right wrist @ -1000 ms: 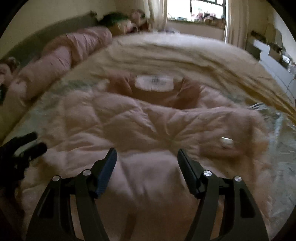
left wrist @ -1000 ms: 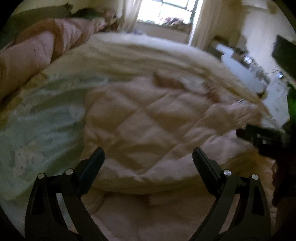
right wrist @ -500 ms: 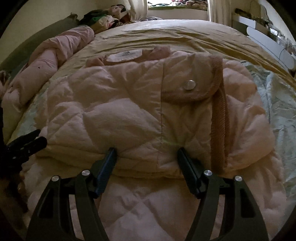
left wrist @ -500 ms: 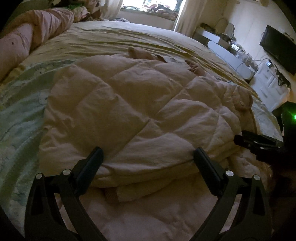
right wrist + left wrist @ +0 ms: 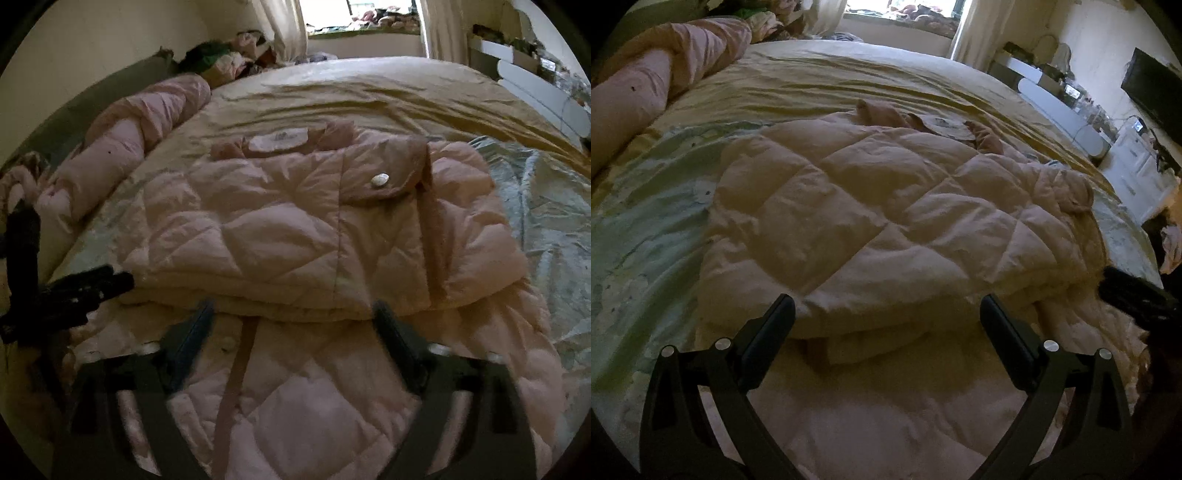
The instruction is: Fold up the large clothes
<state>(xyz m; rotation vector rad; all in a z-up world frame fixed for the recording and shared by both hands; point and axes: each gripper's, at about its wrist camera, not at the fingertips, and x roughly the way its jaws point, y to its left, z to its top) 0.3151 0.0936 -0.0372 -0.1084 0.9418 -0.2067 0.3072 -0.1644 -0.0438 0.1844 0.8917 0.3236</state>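
A pale pink quilted puffer jacket (image 5: 886,221) lies folded on the bed; it also shows in the right wrist view (image 5: 295,229), with a snap-button pocket flap (image 5: 384,181) on top and its collar label (image 5: 277,140) at the far end. My left gripper (image 5: 886,310) is open and empty, at the near edge of the folded layer. My right gripper (image 5: 293,314) is open and empty at the same fold edge, blurred by motion. Each gripper appears at the side of the other's view: the right (image 5: 1126,295) and the left (image 5: 92,284).
The bed has a yellow sheet (image 5: 849,81) and a pale green printed cover (image 5: 639,221). A rolled pink duvet (image 5: 646,85) lies along the left side. White furniture (image 5: 1060,107) and a dark screen (image 5: 1152,85) stand at the right, a window (image 5: 362,14) beyond.
The top half of the jacket has come down onto the lower half and now lies still. Both grippers have stayed open and have drawn back slightly toward the near fold edge.
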